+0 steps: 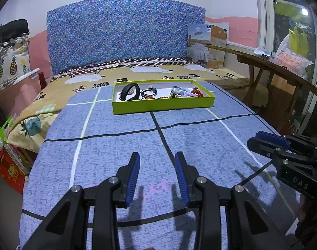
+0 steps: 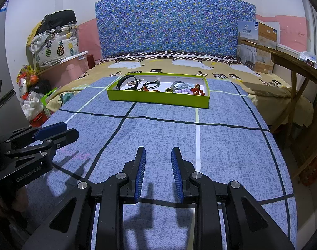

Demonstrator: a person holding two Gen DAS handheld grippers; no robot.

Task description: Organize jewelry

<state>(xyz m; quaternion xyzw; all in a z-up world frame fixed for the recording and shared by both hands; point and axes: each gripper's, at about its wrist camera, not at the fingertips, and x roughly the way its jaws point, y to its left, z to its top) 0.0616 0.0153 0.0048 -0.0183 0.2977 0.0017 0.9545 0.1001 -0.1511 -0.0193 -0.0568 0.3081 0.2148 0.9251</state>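
A lime-green shallow tray point(image 1: 162, 105) point(image 2: 158, 101) sits on the blue grid cloth, far ahead of both grippers. Inside lie a black wristband point(image 1: 130, 91) point(image 2: 127, 81), a dark hair tie point(image 1: 149, 91) point(image 2: 151, 84), pale blue and purple coil ties point(image 1: 180, 90) point(image 2: 180, 85) and red beads point(image 1: 197, 92) point(image 2: 197, 89). My left gripper point(image 1: 157, 156) is open and empty above the near cloth; it also shows in the right wrist view point(image 2: 54, 131). My right gripper point(image 2: 158, 151) is open and empty, and also shows in the left wrist view point(image 1: 260, 139).
The blue cloth point(image 2: 231, 150) covers a bed with a patterned headboard point(image 2: 175, 20). A wooden bench point(image 2: 293, 66) stands along the right, with a cardboard box point(image 2: 258, 45) at its far end. Bags and a pink bin point(image 2: 71, 66) crowd the left.
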